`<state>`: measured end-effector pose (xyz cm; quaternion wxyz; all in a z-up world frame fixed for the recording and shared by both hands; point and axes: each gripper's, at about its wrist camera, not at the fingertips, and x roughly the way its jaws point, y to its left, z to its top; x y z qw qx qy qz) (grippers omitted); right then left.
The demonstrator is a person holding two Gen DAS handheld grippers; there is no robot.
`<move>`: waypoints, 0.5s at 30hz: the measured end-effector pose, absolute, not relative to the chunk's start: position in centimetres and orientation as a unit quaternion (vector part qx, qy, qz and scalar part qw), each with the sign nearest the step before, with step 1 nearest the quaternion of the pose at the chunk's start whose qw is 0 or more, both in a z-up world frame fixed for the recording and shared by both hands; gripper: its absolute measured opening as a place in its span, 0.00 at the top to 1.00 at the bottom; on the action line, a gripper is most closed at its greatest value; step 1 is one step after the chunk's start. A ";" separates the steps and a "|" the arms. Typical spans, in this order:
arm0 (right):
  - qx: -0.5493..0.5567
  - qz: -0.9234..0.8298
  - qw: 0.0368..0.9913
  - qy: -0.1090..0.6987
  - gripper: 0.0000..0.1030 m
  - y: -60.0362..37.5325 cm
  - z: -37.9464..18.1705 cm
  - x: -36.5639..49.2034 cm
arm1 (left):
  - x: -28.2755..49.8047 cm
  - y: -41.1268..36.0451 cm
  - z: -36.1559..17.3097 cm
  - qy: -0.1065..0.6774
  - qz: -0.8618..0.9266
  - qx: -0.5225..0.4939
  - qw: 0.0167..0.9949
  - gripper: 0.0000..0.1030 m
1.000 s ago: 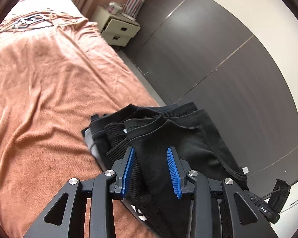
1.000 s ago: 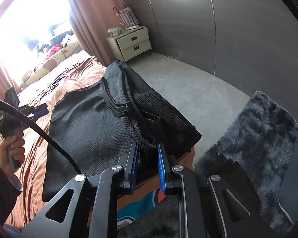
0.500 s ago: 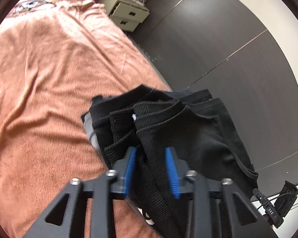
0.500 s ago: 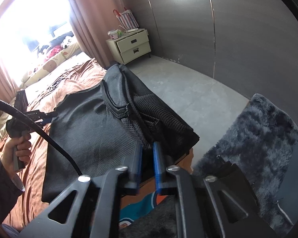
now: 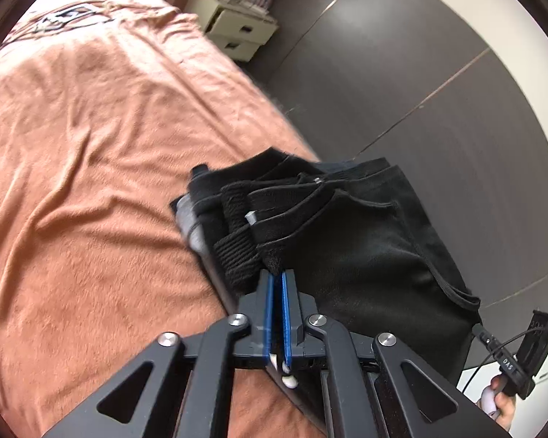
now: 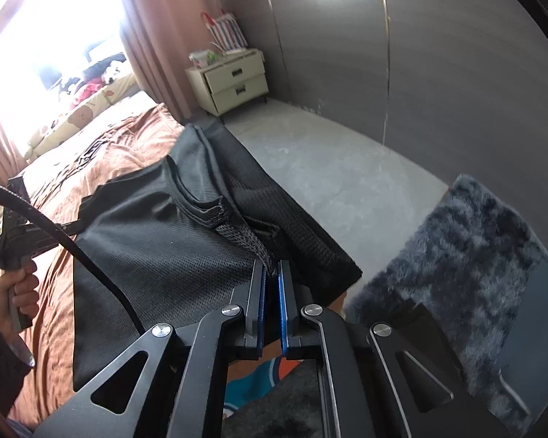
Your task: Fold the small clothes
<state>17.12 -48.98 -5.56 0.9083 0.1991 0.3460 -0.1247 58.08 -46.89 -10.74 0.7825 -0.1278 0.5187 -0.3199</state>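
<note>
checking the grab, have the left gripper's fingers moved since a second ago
Yes. The left gripper has just been closing: its blue pads, then apart over the black garment, now pinch a fold of it near the edge of the orange bedspread.

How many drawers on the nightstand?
2: the upper drawer and the lower drawer, stacked on the front of the cream nightstand beyond the bed; none appear hidden.

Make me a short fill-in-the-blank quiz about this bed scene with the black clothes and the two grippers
1. The black garment lies on a bed cover coloured ____.
2. The left gripper is shut on ____ fabric.
3. The right gripper pinches the garment's ____ strap.
4. The nightstand has ____ drawers.

Missing words: orange; black; mesh; two
</note>
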 end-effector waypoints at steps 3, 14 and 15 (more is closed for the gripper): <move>0.208 -0.124 0.907 0.344 0.90 -49.0 -4.7 16.5 | 57.3 -46.1 -9.8 0.523 -0.323 -0.125 0.779 0.94; 0.199 -0.109 0.919 0.321 0.36 -45.7 -0.8 11.2 | 50.7 -41.1 -4.8 0.485 -0.324 -0.128 0.802 0.39; 0.199 -0.106 0.920 0.322 0.36 -45.2 -0.6 10.7 | 49.8 -40.5 -4.3 0.481 -0.323 -0.130 0.805 0.33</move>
